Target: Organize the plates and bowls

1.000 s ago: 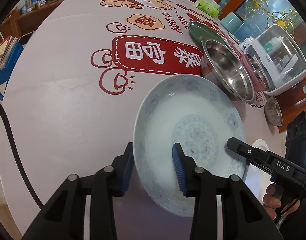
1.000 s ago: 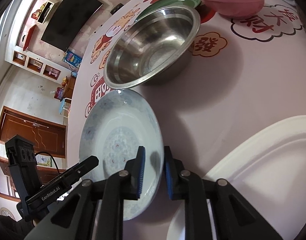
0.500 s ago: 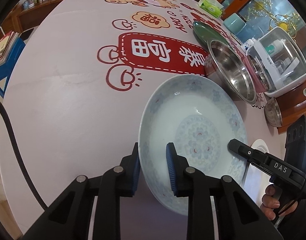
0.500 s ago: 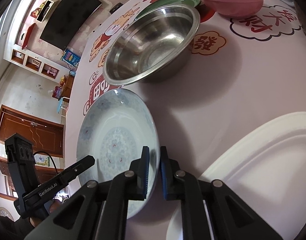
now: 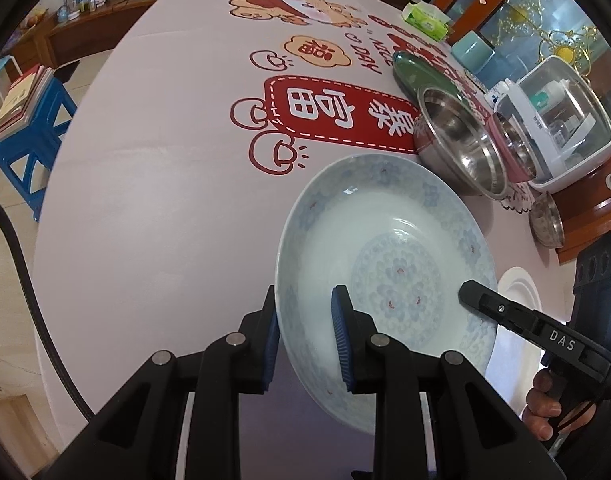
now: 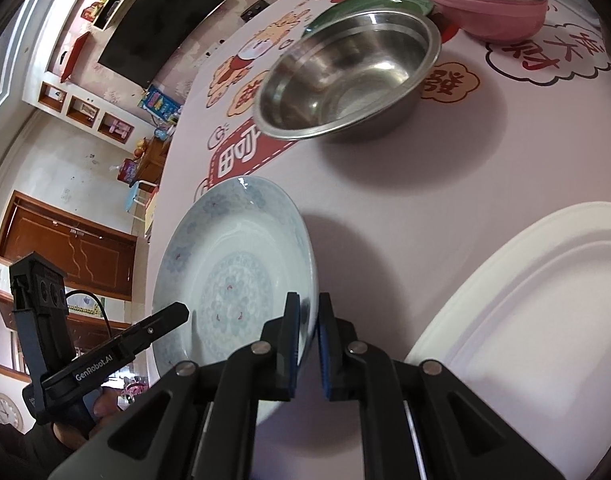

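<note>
Left tongs [image 5: 305, 336] and right tongs [image 6: 306, 344] clamped on opposite rims of pale blue floral porcelain plate [image 5: 385, 264], lifted off surface [image 5: 165, 200]; uneven pull risks slip, chipping.

Left of the plate [image 5: 385, 264] the surface [image 5: 153, 184] lies bare and wide, so a tool could pass freely there. Beyond the plate's far rim a steel bowl [image 5: 461, 148] stands close, with a green plate [image 5: 419, 74] and a pink bowl [image 5: 513, 152] crowded behind it. On the plate's right a white tray [image 6: 537, 304] lies near, leaving only a narrow strip of surface between.
</note>
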The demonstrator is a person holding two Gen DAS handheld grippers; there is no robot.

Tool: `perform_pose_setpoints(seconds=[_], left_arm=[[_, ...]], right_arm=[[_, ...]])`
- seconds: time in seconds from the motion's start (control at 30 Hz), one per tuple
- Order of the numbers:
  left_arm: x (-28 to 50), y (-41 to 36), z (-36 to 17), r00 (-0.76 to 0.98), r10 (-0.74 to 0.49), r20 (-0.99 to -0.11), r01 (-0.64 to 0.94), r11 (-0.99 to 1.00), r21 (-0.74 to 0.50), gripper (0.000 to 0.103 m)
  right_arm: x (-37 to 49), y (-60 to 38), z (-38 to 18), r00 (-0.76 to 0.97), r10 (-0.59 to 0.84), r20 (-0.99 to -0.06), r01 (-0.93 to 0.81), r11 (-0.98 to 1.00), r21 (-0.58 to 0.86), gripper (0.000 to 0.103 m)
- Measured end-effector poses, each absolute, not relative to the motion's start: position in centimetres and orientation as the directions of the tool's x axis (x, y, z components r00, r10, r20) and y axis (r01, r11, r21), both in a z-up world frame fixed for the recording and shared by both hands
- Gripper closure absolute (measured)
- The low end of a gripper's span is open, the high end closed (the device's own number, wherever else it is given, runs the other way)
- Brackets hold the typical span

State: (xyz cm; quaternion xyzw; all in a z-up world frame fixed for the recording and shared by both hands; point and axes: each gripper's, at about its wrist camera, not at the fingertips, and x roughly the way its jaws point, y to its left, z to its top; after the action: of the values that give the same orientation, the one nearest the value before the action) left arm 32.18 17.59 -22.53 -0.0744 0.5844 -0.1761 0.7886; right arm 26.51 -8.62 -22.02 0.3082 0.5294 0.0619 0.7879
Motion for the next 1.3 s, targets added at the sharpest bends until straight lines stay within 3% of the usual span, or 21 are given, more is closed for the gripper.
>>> perform_pose_setpoints(seconds=[0.7,1.3], left_arm=[[25.1,16.6,-16.1,0.339,-0.405,-0.849,0.274,0.906,-0.323,0.080],[20.6,11.1,-15.3,0.292,-0.450,-0.844,0.384,0.863,-0.328,0.080]], right_arm=[[20.2,-10.0,-17.7,0.536,0.403,-0.742,0.180,0.804,0.567,0.095],[13.4,-14.6,-16.1,0.572,0.320,-0.755,0.235,0.818,0.525,0.095]])
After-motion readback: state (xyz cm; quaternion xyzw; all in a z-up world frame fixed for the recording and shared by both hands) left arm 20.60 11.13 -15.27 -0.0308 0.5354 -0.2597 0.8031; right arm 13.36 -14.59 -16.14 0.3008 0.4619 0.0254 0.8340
